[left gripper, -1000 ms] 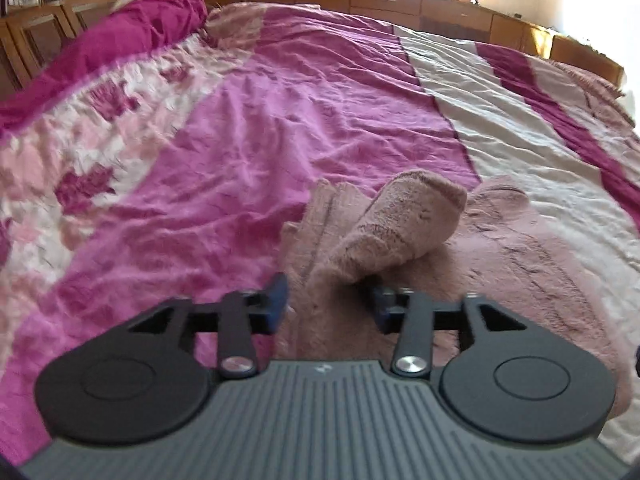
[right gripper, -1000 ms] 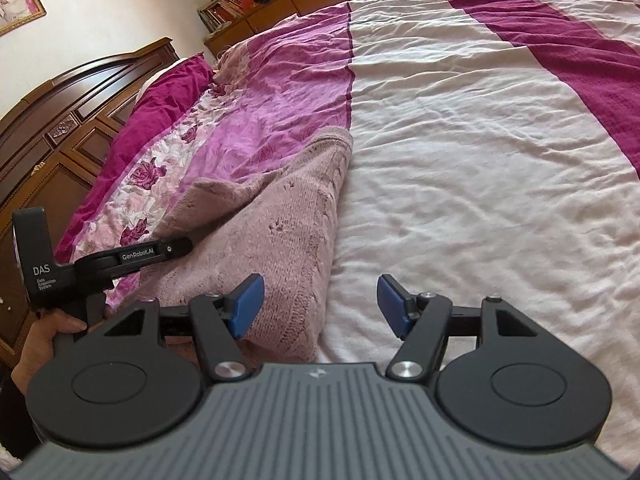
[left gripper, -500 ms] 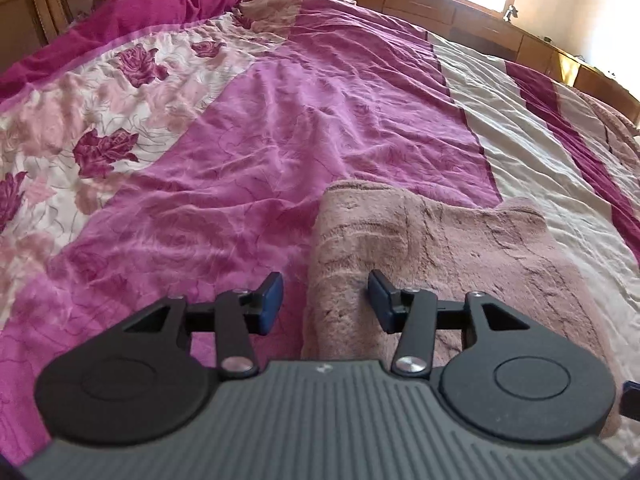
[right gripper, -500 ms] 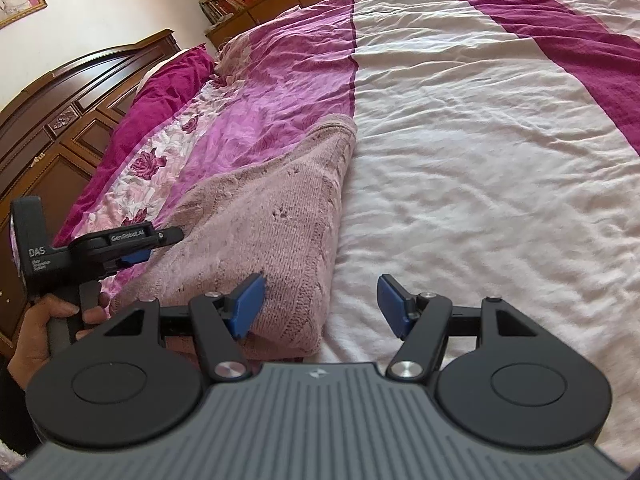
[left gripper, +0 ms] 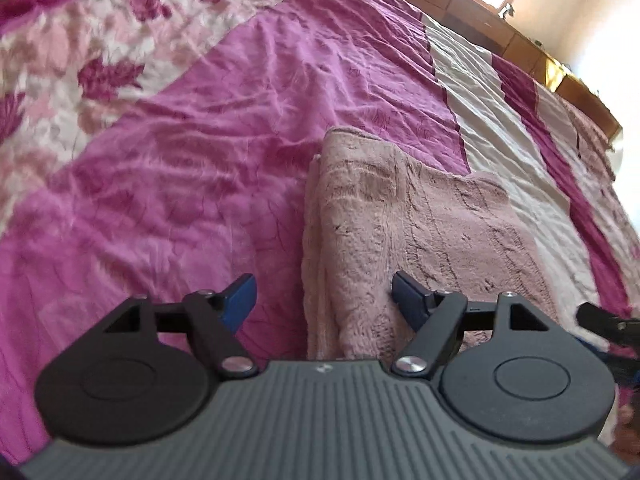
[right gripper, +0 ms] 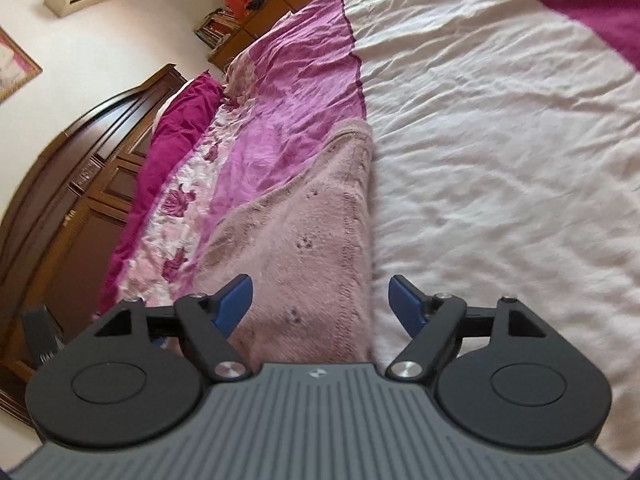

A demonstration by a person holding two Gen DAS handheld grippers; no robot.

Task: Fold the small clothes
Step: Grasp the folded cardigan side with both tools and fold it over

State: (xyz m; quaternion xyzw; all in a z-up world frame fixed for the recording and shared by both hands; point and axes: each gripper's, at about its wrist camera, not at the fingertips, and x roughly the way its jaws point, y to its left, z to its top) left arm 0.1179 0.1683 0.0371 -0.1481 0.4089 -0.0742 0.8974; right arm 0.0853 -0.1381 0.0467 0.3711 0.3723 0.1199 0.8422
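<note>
Folded pink knit garment (left gripper: 416, 232) lies flat on striped bedspread (left gripper: 192, 168) — near edge cut off behind both devices. Left gripper (left gripper: 323, 300) and right gripper (right gripper: 321, 300): jaws wide, empty, straddling its side edges.

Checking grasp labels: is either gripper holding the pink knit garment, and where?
Nothing held: left gripper and right gripper are open above the folded garment.

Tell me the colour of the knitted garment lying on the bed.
Dusty pink, plain with a knitted texture. The garment shows best in the left wrist view.
</note>
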